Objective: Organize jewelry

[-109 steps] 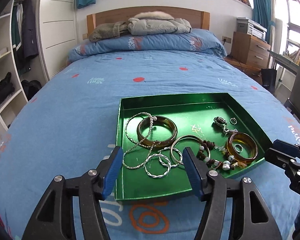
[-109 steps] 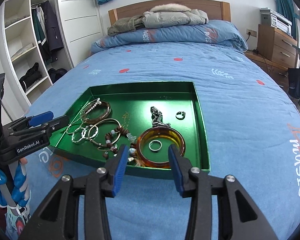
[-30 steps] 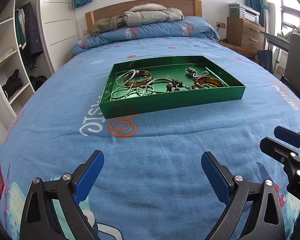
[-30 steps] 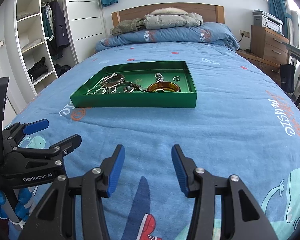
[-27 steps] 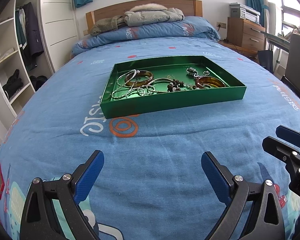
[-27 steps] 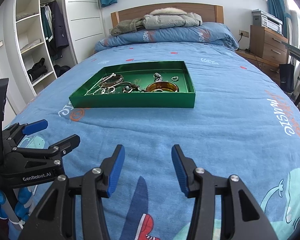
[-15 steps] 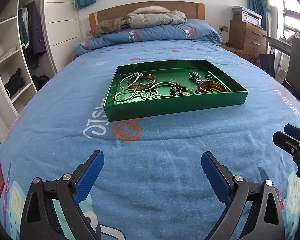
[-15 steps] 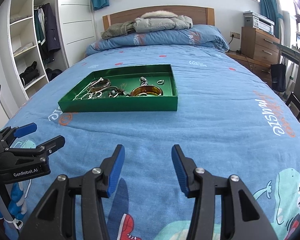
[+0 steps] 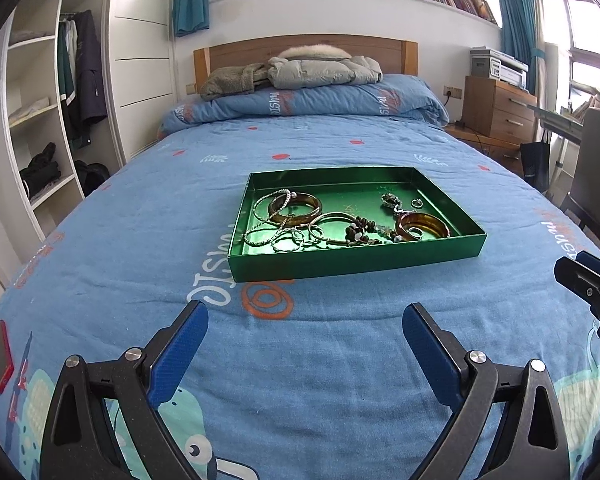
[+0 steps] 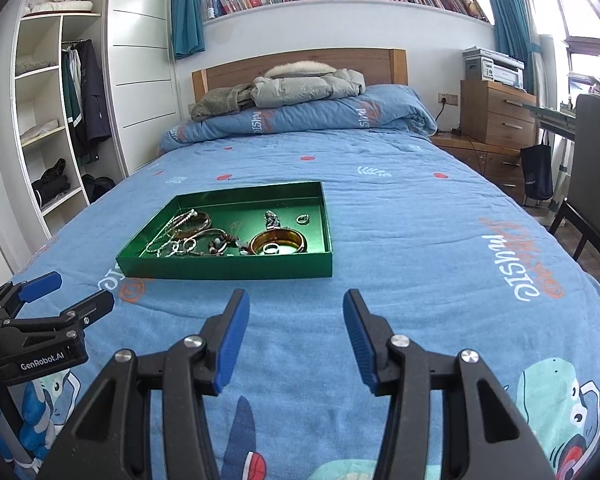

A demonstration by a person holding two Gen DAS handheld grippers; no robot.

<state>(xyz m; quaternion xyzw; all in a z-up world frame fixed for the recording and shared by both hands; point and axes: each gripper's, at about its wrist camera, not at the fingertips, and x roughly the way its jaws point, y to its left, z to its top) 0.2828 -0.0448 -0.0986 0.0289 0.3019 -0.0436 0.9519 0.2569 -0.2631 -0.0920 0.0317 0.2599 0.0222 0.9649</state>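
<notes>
**Keeping the jewelry gathered in the green tray**

Resting on the bed (image 9: 140, 220), the green tray (image 9: 356, 258) holds the jewelry (image 9: 340, 224). Left tongs (image 9: 305, 328) and right tongs (image 10: 296, 320) are held agape, empty, well short of it. Whether sorting remains cannot be told.

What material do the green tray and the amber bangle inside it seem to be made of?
Green tray: probably thin metal or foil-coated card, since its floor is glossy and reflects the jewelry. Amber bangle: translucent brown-orange with a smooth shine, so it looks like resin, glass or plastic; the pictures cannot settle which.
</notes>
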